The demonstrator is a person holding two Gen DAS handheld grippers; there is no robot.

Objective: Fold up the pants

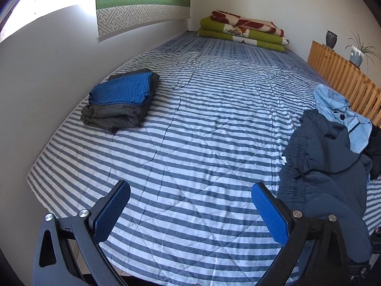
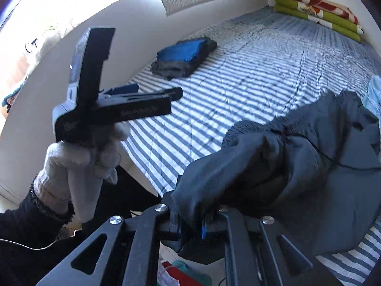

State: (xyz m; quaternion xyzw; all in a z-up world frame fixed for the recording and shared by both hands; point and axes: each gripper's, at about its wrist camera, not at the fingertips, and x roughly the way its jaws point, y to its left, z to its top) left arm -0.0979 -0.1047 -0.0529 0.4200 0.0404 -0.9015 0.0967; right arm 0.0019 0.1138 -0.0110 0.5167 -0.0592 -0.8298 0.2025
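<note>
Your right tongs (image 2: 190, 224) are clamping the dark pants (image 2: 285, 166), bunched at the bed's (image 1: 190, 119) near right edge; folding is barely starting. Left tongs (image 1: 190, 205) are gaping, empty. A folded stack (image 1: 121, 100) is sitting far left, and what looks like denim (image 1: 343, 116) is crowding the pants.

Bedroom, as we find it
Striped quilt (image 1: 190, 119), white wall (image 1: 47, 71), wall hanging (image 1: 140, 2), slatted wooden headboard (image 1: 343, 76), bright daylight.

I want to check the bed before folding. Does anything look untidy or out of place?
Yes. The dark pants lie crumpled at the bed's right edge, over light blue jeans, one end clamped in the right gripper. The folded stack looks neat.
</note>
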